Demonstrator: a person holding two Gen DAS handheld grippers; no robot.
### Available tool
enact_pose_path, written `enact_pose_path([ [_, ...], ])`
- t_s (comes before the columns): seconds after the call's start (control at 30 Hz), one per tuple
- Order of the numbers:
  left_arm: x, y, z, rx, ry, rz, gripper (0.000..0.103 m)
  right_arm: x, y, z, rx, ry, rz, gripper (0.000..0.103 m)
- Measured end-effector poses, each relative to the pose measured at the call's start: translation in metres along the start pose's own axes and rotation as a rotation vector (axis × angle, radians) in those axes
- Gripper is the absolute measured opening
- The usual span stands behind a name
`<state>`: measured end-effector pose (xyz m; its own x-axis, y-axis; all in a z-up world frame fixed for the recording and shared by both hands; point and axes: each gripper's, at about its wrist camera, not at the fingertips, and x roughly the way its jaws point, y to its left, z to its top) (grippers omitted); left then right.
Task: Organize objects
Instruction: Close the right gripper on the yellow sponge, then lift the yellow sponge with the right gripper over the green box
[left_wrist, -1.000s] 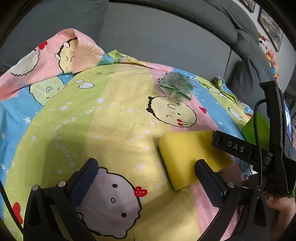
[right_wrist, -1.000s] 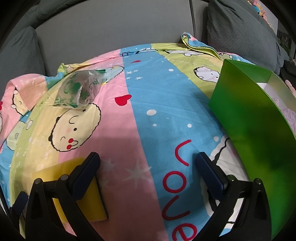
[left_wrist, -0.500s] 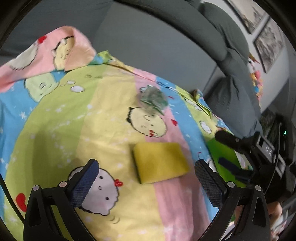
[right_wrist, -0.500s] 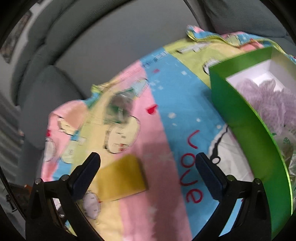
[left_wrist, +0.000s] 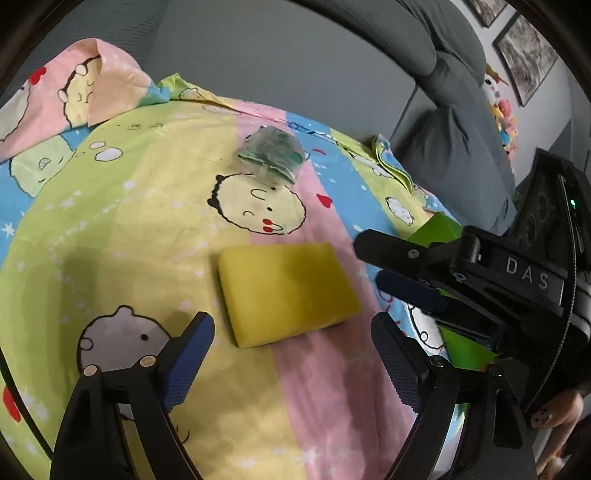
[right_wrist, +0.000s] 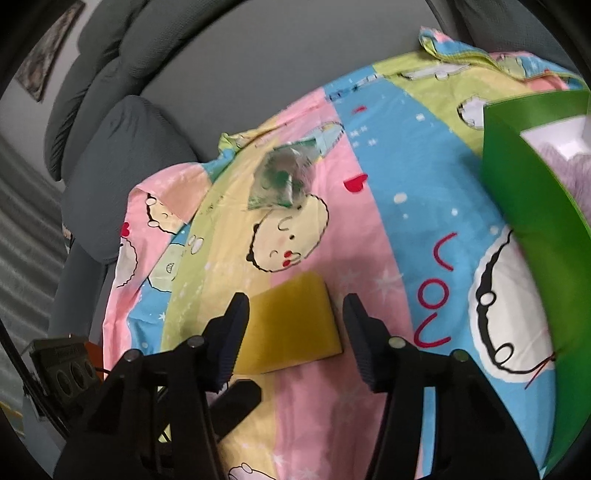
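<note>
I have just been narrowing both sets of jaws: my left gripper (left_wrist: 291, 341) is still fairly wide, my right gripper (right_wrist: 295, 328) roughly half closed, and neither has hold of anything. The flat yellow rectangular sponge (left_wrist: 286, 291) lies loose on the cartoon-print pastel bedsheet (left_wrist: 147, 206), ahead of both. The open green cardboard box (right_wrist: 524, 206) waits to its right, so I judge the sponge goes next.

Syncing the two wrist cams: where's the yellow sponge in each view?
Left wrist: yellow sponge lies centre, just beyond the fingertips.
Right wrist: sponge sits lower centre, seen between the fingers, not gripped.
Shared landmark: clear green-printed bag above the cartoon face, beyond the sponge.
</note>
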<state>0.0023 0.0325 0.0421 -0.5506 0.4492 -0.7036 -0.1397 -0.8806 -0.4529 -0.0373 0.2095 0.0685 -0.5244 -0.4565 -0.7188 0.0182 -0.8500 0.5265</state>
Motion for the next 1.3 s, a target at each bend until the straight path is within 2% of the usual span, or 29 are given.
enact_pose_path([
  [0.1, 0.002, -0.002, -0.001, 0.005, 0.011, -0.019, 0.07, 0.007, 0.002, -0.001, -0.001, 0.035, 0.014, 0.053],
  [0.23, 0.008, -0.003, -0.002, 0.017, 0.013, 0.014, 0.062, 0.015, 0.003, -0.004, -0.003, 0.068, 0.003, 0.053],
  [0.3, 0.008, -0.004, -0.002, 0.028, 0.011, 0.02, 0.062, 0.018, 0.004, -0.005, -0.014, 0.079, -0.016, 0.053],
  [0.5, 0.0, -0.019, -0.002, 0.08, -0.013, 0.05, 0.058, 0.012, 0.001, -0.005, 0.0, 0.077, 0.011, 0.053],
  [0.7, -0.018, -0.059, 0.003, 0.192, -0.084, 0.071, 0.058, -0.031, -0.006, -0.002, 0.007, -0.037, 0.065, 0.054],
  [0.9, -0.032, -0.106, 0.004, 0.31, -0.145, 0.043, 0.058, -0.085, -0.017, -0.004, 0.015, -0.174, 0.082, 0.054],
  [1.07, -0.035, -0.148, 0.003, 0.411, -0.17, 0.014, 0.058, -0.136, -0.029, -0.012, 0.025, -0.32, 0.072, 0.054],
  [1.3, -0.022, -0.195, -0.005, 0.507, -0.159, -0.06, 0.058, -0.181, -0.063, -0.02, 0.11, -0.435, 0.022, 0.054],
])
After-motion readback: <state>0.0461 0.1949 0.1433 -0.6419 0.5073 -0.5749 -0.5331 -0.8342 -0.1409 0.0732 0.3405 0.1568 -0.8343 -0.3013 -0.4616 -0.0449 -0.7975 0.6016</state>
